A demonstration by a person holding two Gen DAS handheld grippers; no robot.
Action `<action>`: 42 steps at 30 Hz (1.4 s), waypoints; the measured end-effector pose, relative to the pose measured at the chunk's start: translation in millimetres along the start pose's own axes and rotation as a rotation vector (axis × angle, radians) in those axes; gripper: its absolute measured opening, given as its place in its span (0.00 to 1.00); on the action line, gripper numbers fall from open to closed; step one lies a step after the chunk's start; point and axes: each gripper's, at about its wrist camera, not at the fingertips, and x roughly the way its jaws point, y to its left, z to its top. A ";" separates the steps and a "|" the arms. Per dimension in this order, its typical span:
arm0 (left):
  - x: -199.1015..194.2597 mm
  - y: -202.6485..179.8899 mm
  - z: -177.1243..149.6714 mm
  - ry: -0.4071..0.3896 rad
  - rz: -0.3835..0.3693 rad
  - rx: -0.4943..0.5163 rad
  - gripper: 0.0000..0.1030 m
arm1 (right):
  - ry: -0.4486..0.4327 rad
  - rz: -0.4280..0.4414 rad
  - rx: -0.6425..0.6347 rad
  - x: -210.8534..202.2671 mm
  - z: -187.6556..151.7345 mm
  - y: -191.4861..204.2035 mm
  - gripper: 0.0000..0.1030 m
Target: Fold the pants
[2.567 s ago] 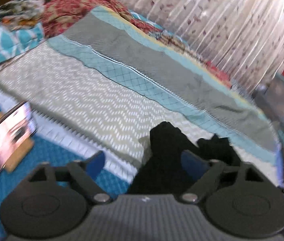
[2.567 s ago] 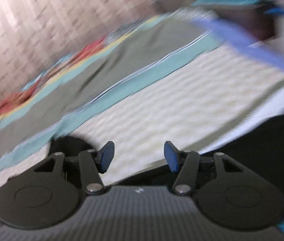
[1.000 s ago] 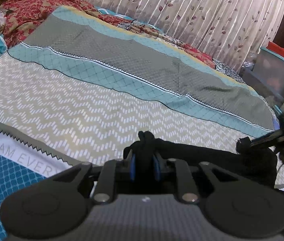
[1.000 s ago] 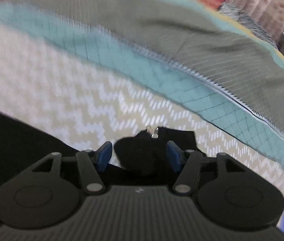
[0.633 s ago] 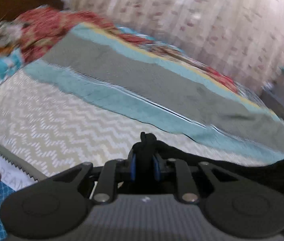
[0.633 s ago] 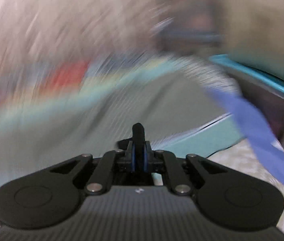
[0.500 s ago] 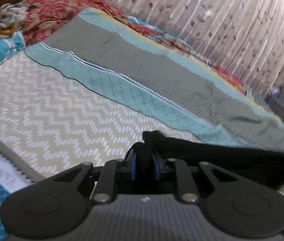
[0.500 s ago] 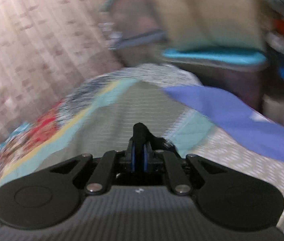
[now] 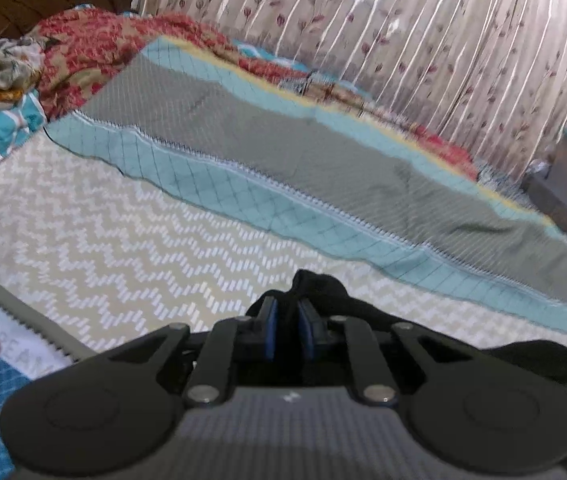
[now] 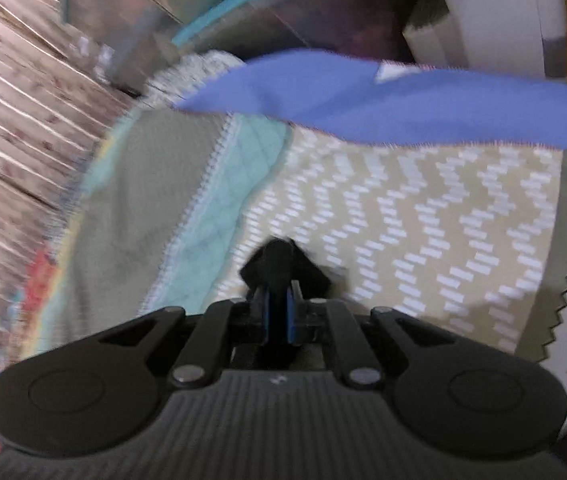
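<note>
Left tongs [image 9: 288, 322] clamped on a bunched edge of the black pants [image 9: 515, 358], which trail off right, low over the bed [image 9: 131, 240]. Right tongs [image 10: 279, 314] pinch another black bunch. Fabric looks soft, light and limp, so it'll sag; best grip is probably the waistband corners. Most of the garment is hidden behind the tongs; right view blurred.

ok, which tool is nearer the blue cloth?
Right. The blue cloth lies just ahead of the right tool; from the left tool it sits far off to the right.
</note>
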 end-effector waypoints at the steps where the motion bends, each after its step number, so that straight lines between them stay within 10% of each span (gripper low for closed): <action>1: -11.5 -0.1 1.2 -0.023 0.007 0.000 0.03 | -0.008 0.020 -0.009 -13.6 3.0 -2.6 0.10; 6: -81.3 17.1 -15.7 -0.079 -0.013 -0.009 0.03 | -0.024 0.052 -0.010 -98.1 5.9 -61.3 0.10; 13: -93.5 24.9 -45.8 0.112 0.025 0.002 0.05 | 0.014 -0.154 0.009 -137.1 -20.8 -167.5 0.25; 16: -88.2 -3.2 -37.5 0.088 0.126 0.176 0.13 | -0.002 -0.103 0.030 -148.1 -28.7 -181.0 0.28; 20: -81.5 -45.7 -23.1 -0.021 0.188 0.442 0.58 | 0.014 -0.028 -0.019 -160.8 -38.5 -176.3 0.36; 22: -69.2 -69.9 -21.5 -0.059 0.198 0.610 0.59 | 0.019 -0.015 -0.036 -165.6 -45.1 -174.3 0.41; 31: 31.9 -120.2 -41.3 0.073 0.014 0.994 0.92 | 0.050 -0.014 0.068 -168.6 -62.5 -185.8 0.42; 34: 64.6 -121.5 -52.2 0.144 0.001 0.990 0.79 | 0.022 -0.033 0.071 -173.1 -59.8 -183.4 0.42; 38: 90.7 -119.1 -60.2 0.211 0.012 0.959 0.07 | 0.014 -0.046 0.065 -170.3 -54.5 -182.3 0.42; 42: 73.6 -114.2 -53.5 0.131 0.027 0.892 0.06 | 0.022 -0.065 0.028 -159.8 -55.8 -174.8 0.43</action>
